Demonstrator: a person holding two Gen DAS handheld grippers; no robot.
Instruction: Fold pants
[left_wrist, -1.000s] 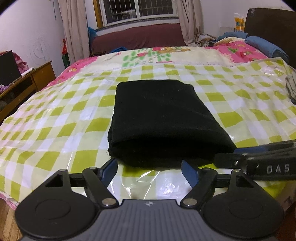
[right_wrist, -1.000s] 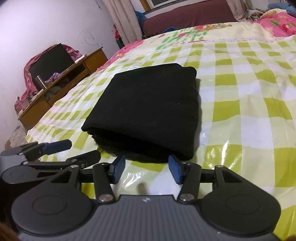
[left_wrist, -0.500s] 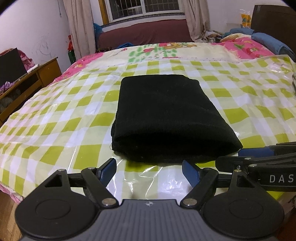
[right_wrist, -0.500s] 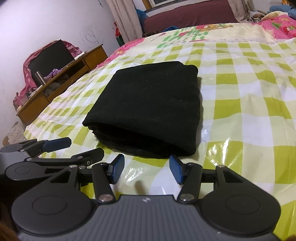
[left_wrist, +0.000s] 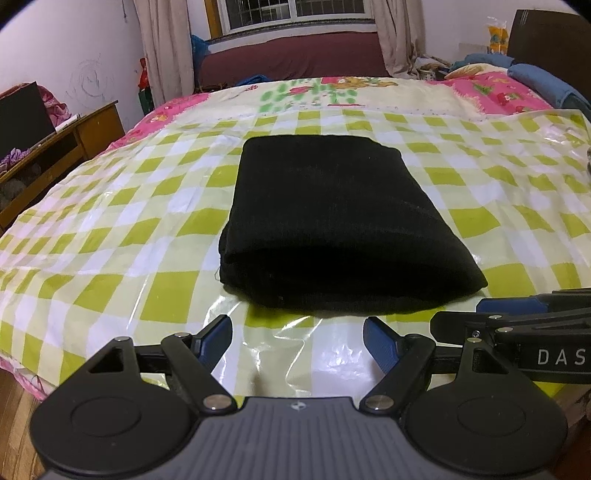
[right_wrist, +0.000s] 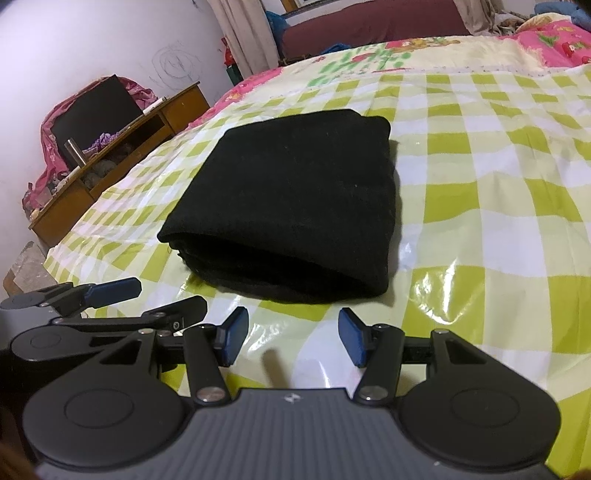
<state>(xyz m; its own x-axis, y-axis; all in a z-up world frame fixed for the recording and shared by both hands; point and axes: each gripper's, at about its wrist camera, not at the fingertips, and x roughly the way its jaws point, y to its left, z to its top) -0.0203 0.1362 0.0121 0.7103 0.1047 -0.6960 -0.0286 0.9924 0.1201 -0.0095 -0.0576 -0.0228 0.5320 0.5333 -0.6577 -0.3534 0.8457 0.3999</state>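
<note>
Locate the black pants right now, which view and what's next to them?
In both wrist views the folded black pants lie mid-frame on the green checked plastic sheet covering the bed, just beyond the open fingers of the left gripper and right gripper, untouched.

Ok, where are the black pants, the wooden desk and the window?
black pants (left_wrist: 332, 221), left wrist view, middle of the folded top.
wooden desk (right_wrist: 122, 155), right wrist view, its front edge.
window (left_wrist: 295, 11), left wrist view, the barred glass.

Green-checked plastic sheet (left_wrist: 110, 236) over floral bedding (left_wrist: 491, 92); wooden cabinet (right_wrist: 122, 147), curtained window (left_wrist: 295, 11) beyond.
</note>
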